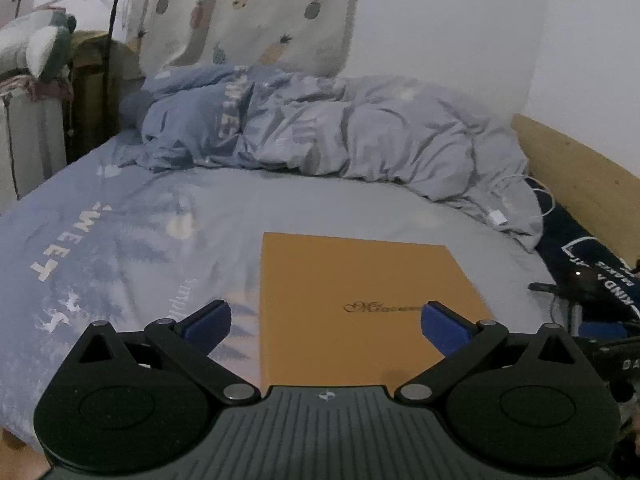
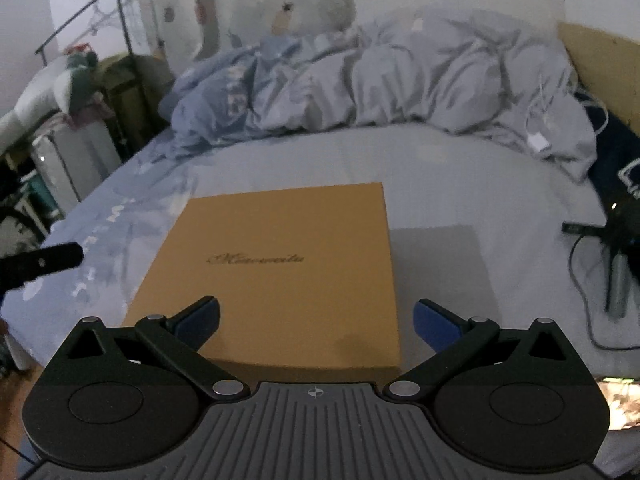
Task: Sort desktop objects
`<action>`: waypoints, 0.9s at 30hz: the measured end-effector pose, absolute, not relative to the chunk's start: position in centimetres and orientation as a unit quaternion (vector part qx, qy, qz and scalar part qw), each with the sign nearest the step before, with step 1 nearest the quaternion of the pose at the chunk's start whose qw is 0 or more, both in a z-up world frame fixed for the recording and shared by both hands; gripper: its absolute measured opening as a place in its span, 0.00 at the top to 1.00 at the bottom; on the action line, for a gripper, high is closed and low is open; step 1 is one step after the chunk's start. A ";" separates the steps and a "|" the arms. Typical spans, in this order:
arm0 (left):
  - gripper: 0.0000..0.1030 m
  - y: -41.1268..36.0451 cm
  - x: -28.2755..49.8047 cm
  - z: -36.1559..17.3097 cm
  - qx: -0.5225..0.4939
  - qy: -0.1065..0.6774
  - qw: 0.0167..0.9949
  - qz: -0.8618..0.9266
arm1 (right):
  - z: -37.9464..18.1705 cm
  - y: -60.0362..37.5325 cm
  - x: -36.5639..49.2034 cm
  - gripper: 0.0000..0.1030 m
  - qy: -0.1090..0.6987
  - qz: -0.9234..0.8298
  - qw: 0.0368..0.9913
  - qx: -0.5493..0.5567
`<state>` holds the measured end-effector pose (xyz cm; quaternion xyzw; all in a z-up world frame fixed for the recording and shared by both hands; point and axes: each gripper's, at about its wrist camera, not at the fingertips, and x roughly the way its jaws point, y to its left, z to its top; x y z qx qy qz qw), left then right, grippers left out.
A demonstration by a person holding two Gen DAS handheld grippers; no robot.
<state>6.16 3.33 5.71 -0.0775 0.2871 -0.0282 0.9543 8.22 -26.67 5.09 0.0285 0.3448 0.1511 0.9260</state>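
The left gripper [image 1: 325, 322] had its blue-padded fingers [image 1: 208, 320] spread wide apart with nothing between them, and it hovered above the near edge of the orange box [image 1: 360, 312], one pad over the bedsheet and the other over the lid beside the gold script lettering. The right gripper [image 2: 316, 320] was likewise spread wide and empty, its fingers [image 2: 434, 322] straddling the box's near right corner in its own view, so that the box [image 2: 280, 272] lay mostly ahead and to the left of it. Both tools seemed poised above the box rather than touching it, which I take as the start of the sorting: the wide stance probably suited a flat, broad lid that would need gripping by an edge or from both sides at once. A dark finger of the left tool showed at the left border of the right wrist view, so the two were held close side by side. The box lay flat and closed on a pale blue bedsheet [image 1: 140, 220] printed with white lettering and deer, a soft surface that could give under any downward push. Beyond it a crumpled grey-blue duvet [image 1: 340, 132] was heaped against the wall, with a white charger cable [image 1: 516, 200] trailing near a wooden bed board [image 1: 572, 176]. A pineapple-print curtain [image 1: 260, 12] hung behind, a metal clothes rack [image 2: 92, 12] stood to the left, and dark cables and gear [image 2: 612, 240] lay on the right.
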 end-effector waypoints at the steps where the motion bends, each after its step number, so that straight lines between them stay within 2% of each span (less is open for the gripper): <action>1: 0.00 3.2 5.8 5.9 -0.074 0.282 0.956 -0.030 | 5.2 -26.7 7.7 0.00 0.339 0.153 0.928 0.023; 7: 0.00 2.0 3.3 5.6 -0.054 0.245 0.967 -0.048 | 5.0 -27.5 4.7 0.00 0.304 0.163 0.939 0.006; 15: 0.00 1.3 1.3 4.4 -0.056 0.221 0.971 -0.064 | 4.5 -29.3 1.8 0.00 0.264 0.174 0.948 0.036; 27: 0.00 0.4 0.5 1.8 -0.038 0.232 0.970 -0.071 | 1.0 -28.4 0.6 0.00 0.279 0.188 0.942 0.001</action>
